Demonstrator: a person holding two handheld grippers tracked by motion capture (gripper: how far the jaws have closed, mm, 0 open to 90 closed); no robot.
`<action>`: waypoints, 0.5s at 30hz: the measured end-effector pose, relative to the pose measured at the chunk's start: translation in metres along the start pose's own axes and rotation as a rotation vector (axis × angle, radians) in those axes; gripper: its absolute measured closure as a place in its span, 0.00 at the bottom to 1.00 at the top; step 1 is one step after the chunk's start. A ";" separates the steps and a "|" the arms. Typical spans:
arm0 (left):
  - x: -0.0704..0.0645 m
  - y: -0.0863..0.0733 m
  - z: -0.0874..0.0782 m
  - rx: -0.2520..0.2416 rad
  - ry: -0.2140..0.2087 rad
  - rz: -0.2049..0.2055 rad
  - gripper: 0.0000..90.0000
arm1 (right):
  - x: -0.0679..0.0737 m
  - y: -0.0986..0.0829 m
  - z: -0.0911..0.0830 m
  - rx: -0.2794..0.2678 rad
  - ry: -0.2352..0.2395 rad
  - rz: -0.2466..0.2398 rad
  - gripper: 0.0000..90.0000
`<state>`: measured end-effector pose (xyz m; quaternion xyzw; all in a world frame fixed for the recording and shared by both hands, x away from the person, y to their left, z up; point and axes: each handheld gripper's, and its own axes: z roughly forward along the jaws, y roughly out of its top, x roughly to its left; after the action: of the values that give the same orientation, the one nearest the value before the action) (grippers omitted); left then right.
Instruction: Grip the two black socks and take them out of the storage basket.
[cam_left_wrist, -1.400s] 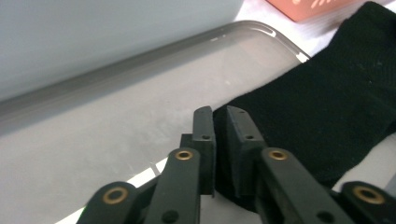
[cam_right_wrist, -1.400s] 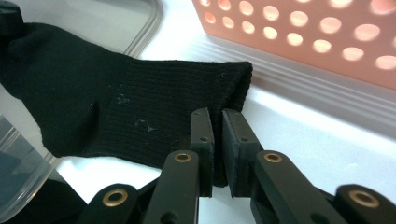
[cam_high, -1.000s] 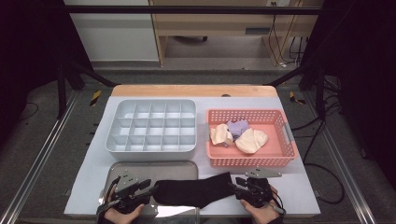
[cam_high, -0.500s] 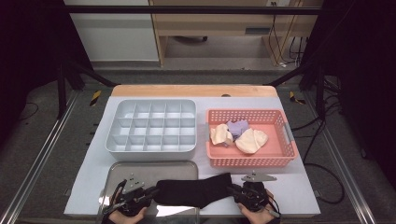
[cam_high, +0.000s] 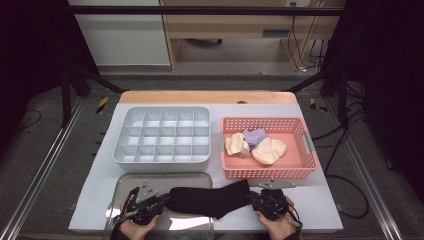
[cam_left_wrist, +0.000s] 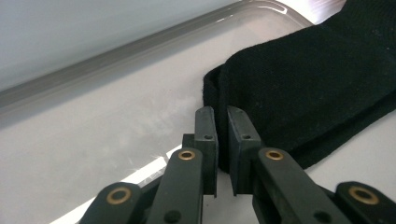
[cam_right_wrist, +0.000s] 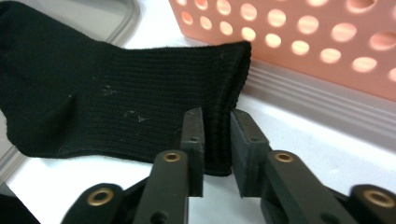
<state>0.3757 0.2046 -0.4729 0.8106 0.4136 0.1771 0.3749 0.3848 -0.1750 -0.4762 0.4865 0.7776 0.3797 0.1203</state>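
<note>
Black knit sock (cam_high: 210, 200) lies stretched left to right along the near edge of the worktop (cam_high: 100, 200). Its left end rests on the metal tray (cam_high: 150, 179); its right end lies on the white surface just in front of the pink basket (cam_high: 267, 172).

Left gripper (cam_high: 161, 200) meets the left end of the sock. In the left gripper view its fingers (cam_left_wrist: 205, 135) stand almost together with a narrow slit between them, and the sock's rounded end (cam_left_wrist: 299, 88) sits at and just behind the tips. Whether any fabric is pinched in the slit cannot be told.

Right gripper (cam_high: 252, 198) holds the cuff end. In the right gripper view its fingers (cam_right_wrist: 194, 140) are closed on the cuff edge (cam_right_wrist: 224, 116), with the fabric standing between them.

Both hands are cut off by the near frame edge in the high view, and the tray's near rim is partly hidden by the left hand (cam_high: 135, 227) and the sock.

Behind the tray stands a grey divided organiser (cam_high: 162, 136). The basket holds two cream bundles (cam_high: 270, 150) and a lilac one (cam_high: 255, 136); what these are cannot be made out.
</note>
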 end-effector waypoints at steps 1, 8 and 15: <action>0.000 0.000 -0.001 0.000 0.002 0.002 0.91 | 0.000 0.000 -0.001 -0.008 0.001 -0.002 0.81; 0.003 0.000 -0.010 -0.056 0.003 -0.019 0.75 | -0.008 -0.003 -0.013 -0.128 -0.002 -0.010 0.68; 0.005 0.009 -0.020 -0.118 -0.039 -0.060 0.64 | -0.011 -0.003 -0.019 -0.167 0.017 -0.020 0.71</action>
<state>0.3715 0.2143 -0.4526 0.7776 0.4193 0.1740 0.4351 0.3774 -0.1943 -0.4673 0.4639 0.7491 0.4460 0.1574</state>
